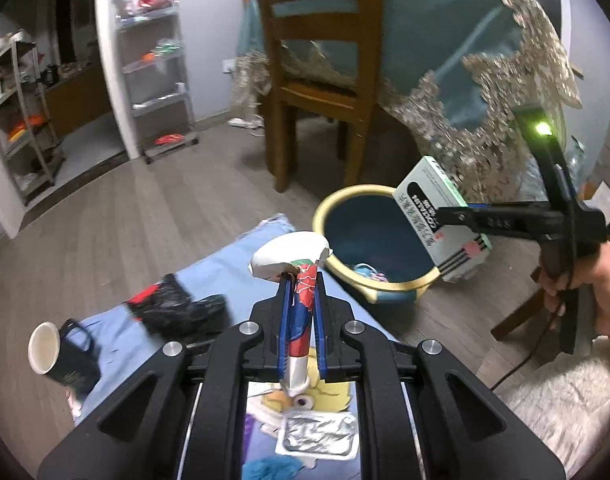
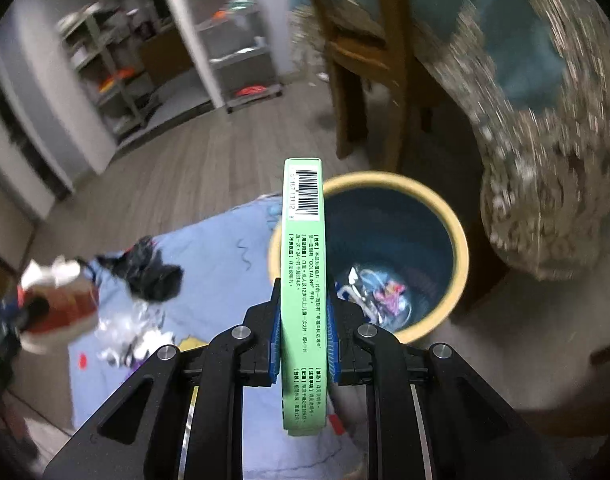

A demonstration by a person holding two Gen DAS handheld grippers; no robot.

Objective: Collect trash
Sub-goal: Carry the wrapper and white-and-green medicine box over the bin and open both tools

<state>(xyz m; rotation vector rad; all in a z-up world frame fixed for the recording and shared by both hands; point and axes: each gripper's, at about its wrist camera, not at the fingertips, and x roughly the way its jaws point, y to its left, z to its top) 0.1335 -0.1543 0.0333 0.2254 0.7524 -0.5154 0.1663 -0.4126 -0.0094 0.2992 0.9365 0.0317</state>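
Some trash already lies in the bin (image 2: 459, 240). The right hand-held gripper (image 2: 305, 336) clamps a green box (image 2: 303, 264) just over the bin's rim; the left hand-held gripper (image 1: 303, 300) pinches a crumpled wrapper (image 1: 301, 280) beside the bin. A black bag (image 1: 177, 308), cup (image 1: 59, 354) and foil tray (image 1: 317, 436) remain on the blue cloth (image 1: 225, 272) beside the bin.

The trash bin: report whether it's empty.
Not empty. The trash bin holds a few scraps at its bottom; most of its blue inside is bare.
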